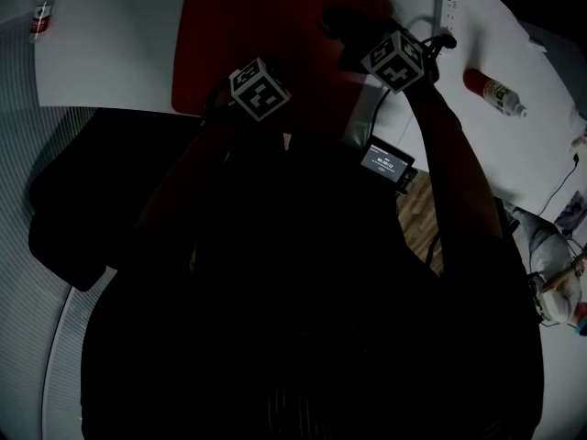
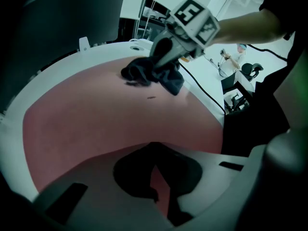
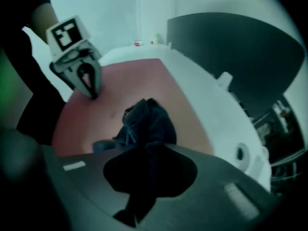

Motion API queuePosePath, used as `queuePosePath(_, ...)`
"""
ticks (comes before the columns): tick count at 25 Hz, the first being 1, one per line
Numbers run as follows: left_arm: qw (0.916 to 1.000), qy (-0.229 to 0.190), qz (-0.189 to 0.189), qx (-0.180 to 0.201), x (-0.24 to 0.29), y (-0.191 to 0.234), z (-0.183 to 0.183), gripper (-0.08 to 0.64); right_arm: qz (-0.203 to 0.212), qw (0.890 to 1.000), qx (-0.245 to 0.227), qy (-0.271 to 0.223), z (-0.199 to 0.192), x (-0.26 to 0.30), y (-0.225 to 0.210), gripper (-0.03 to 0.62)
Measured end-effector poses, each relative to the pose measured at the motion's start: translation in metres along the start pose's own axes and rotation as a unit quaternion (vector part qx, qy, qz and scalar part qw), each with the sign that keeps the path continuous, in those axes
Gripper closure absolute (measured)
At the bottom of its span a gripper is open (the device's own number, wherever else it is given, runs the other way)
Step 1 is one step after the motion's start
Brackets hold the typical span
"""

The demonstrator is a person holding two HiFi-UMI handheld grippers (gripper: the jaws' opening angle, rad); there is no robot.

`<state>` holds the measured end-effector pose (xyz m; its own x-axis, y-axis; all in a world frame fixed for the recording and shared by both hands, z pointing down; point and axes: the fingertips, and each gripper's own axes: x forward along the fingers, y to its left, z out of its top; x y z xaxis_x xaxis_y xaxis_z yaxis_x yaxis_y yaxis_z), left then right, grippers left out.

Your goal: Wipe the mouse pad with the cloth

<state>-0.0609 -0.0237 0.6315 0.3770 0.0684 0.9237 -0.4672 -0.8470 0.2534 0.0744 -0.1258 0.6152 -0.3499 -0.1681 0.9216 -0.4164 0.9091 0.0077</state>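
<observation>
Mid-wipe: dark cloth (image 3: 144, 124) clamped in fingers of right gripper (image 2: 166, 66) on red mouse pad (image 2: 96, 114), left gripper (image 3: 91, 93) fingers closed, empty; remaining coverage undeterminable.

No text can be read: the lines on the small screen (image 1: 386, 163) and the bottle (image 1: 493, 93) label are too small.

Mouse pad (image 1: 257, 26) near edge hidden behind arms (image 1: 459, 191), cloth (image 1: 341, 24) — dim, shapeless in head view
</observation>
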Motion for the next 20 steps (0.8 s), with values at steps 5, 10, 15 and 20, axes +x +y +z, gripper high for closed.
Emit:
queuePosePath(5,1.0,0.001,0.003,0.0,-0.001,0.001,-0.001,0.554,0.155,0.985,-0.072,-0.005,0.003,0.005,0.128,0.555)
queuePosePath(10,0.9999,-0.005,0.008,-0.005,-0.001,0.001,0.0,0.554,0.233,0.957,-0.17,-0.02,-0.001,0.006,0.198,0.555)
queuePosePath(15,0.9998,-0.013,0.013,-0.009,0.0,0.0,0.002,0.554,0.067,0.994,-0.071,-0.041,-0.002,0.007,0.071,0.555)
queuePosePath(20,0.9996,-0.018,0.017,-0.013,-0.001,0.001,0.0,0.554,-0.036,0.998,0.05,-0.025,-0.012,-0.002,-0.023,0.555)
